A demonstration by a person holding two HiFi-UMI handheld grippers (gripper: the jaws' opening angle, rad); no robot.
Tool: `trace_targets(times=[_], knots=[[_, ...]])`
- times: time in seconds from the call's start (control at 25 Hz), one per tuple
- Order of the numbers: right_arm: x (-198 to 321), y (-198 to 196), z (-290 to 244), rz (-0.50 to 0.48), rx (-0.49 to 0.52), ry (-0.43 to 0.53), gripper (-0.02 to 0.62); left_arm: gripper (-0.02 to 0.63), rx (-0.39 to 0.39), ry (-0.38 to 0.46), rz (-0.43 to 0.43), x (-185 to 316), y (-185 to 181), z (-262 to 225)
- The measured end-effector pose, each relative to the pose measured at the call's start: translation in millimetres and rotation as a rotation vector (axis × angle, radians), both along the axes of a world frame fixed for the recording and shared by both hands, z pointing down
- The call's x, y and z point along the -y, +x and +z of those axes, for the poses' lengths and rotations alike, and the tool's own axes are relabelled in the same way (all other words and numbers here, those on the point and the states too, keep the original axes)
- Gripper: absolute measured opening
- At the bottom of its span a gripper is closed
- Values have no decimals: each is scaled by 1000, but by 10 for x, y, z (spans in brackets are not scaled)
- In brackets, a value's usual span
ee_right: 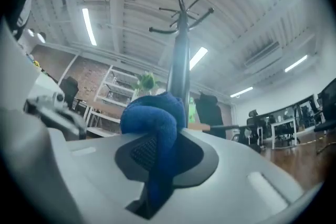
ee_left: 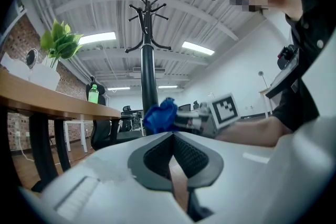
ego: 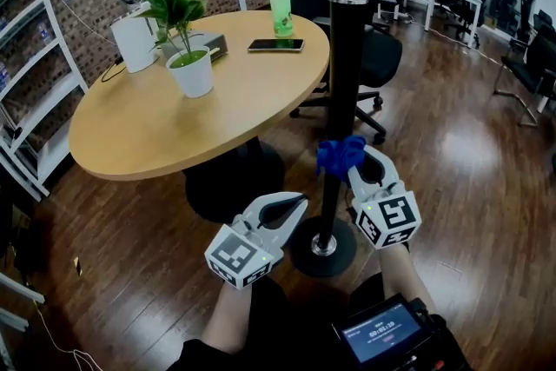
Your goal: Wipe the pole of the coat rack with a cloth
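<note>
Pressure counts — the right gripper (ego: pixel 360 162), clamped on the crumpled blue cloth (ego: pixel 340 154), should hug the black metal pole (ego: pixel 346 56) closely; the left gripper (ego: pixel 294 204) is closed, empty.

Your left gripper (ego: pixel 294 202) has its jaws pressed together with nothing between them. Its tips point up and to the right, toward your right gripper (ego: pixel 354 161). The right gripper sits just beyond the left one and to its right, jaws clamped on a blue cloth (ego: pixel 340 154) that bulges out past the tips. Your left forearm (ego: pixel 228 317) and right forearm (ego: pixel 404 272) reach forward, near each other.
</note>
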State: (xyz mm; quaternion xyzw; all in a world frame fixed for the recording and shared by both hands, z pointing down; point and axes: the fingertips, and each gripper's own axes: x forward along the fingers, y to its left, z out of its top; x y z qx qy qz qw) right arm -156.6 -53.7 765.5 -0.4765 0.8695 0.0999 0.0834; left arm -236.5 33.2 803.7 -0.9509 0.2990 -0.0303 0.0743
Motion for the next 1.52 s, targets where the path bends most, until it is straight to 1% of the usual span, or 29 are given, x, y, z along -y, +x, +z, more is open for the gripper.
trace_targets(times=[0.12,0.32,0.4,0.56,0.68,0.8,0.92,1.0,1.12,1.24,1.32,1.52], knots=[[-19,43,-749,-29,53,120,51,2,-4,10,1,-15,-20,-64],[-39,99,-1756,-51,163,272,51,2,-34,69,-3,-91,-80,-337],[-34,91,-2017,-55,175,294,51,2,-52,86,-14,-129,-135,-446],[-60,113,-2428,-31,151,336,49,2,-74,119,-31,-240,-238,-625],[-96,90,-2555,-14,127,352,48,2,-87,139,-47,-292,-332,-718],[-101,44,-2239,30,72,343,48,2,-84,134,-46,-280,-363,-667],[-119,-31,-1619,89,11,331,48,2,-79,115,-34,-252,-328,-555],[-117,-50,-1122,116,-15,290,49,2,-74,98,-23,-223,-272,-470],[-75,-47,-364,123,-26,188,49,3,-71,79,-23,-157,-225,-355],[-87,-22,424,116,-21,49,49,3,-61,49,-18,-139,-180,-209],[-96,-27,919,117,-35,-37,49,2,-52,26,-10,-134,-143,-104],[-51,-67,1901,119,-61,-254,49,2,-36,-6,1,-98,-79,102]])
